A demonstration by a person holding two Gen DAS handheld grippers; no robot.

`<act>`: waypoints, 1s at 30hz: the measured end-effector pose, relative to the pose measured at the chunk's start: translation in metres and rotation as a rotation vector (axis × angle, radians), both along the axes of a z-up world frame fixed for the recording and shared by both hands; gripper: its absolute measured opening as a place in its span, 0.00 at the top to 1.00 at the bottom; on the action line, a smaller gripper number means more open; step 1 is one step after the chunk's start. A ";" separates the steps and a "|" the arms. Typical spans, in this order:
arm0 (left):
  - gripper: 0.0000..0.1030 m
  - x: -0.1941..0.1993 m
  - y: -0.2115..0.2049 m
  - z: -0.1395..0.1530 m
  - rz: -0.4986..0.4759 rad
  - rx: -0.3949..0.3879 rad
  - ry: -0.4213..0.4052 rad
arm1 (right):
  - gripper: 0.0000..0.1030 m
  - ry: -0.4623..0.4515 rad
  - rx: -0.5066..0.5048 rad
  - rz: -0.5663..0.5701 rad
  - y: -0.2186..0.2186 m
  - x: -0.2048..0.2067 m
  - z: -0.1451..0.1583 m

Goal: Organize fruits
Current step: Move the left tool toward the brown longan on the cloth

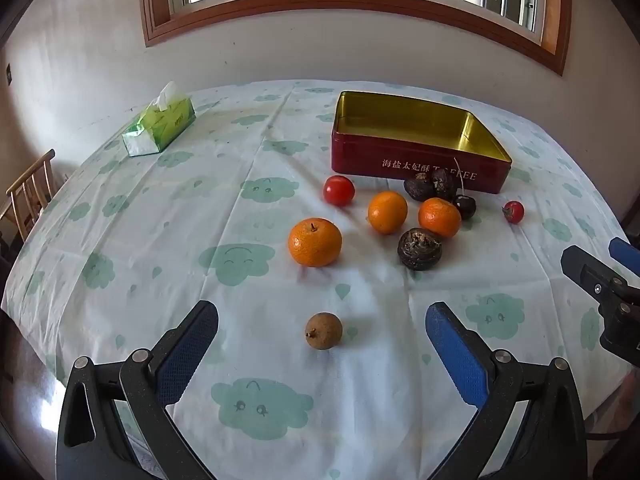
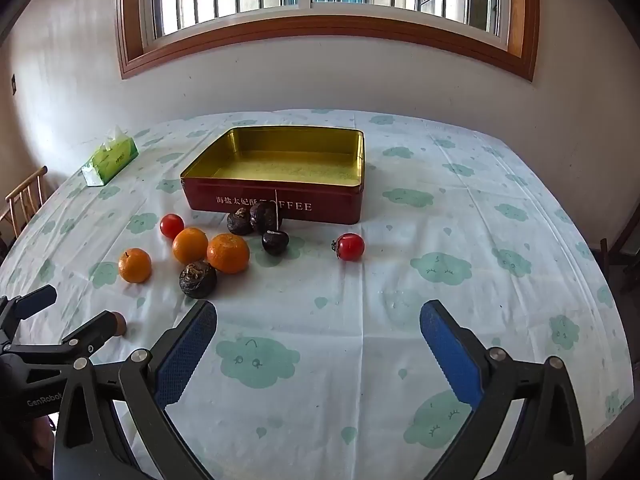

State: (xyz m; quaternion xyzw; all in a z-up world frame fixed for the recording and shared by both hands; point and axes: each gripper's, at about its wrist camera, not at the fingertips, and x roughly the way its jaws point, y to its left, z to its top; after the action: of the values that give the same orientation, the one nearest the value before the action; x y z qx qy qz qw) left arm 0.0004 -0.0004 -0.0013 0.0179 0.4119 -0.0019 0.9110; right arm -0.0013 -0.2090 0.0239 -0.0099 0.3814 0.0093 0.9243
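Here, brown longan (image 1: 323,331) between wide-spread jaws of left gripper (image 1: 322,328); right gripper (image 2: 318,326) agape, holding nothing.

The surface (image 1: 120,240) wears a white cloth (image 1: 248,360) printed with green clouds. On it sit an open red tin (image 1: 416,164), a green tissue pack (image 1: 160,128), three oranges (image 1: 315,242), two red tomatoes (image 1: 339,190), three dark wrinkled fruits (image 1: 419,249), a dark cherry (image 1: 464,206) and a brown longan (image 1: 323,331).
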 end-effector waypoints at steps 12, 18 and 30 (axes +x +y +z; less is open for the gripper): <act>0.00 -0.001 0.002 -0.005 -0.006 -0.026 0.013 | 0.02 0.005 -0.006 0.004 0.003 0.001 0.000; 0.00 -0.002 0.002 -0.003 -0.004 -0.024 0.015 | 0.02 0.010 -0.004 0.008 0.001 -0.001 -0.002; 0.00 0.000 0.008 -0.007 0.007 -0.030 0.024 | 0.02 0.016 0.002 0.010 0.002 -0.001 -0.007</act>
State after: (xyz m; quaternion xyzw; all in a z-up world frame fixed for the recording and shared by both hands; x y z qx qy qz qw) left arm -0.0001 0.0072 -0.0078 0.0026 0.4229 -0.0050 0.9062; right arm -0.0021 -0.2073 0.0168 -0.0109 0.3886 0.0143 0.9212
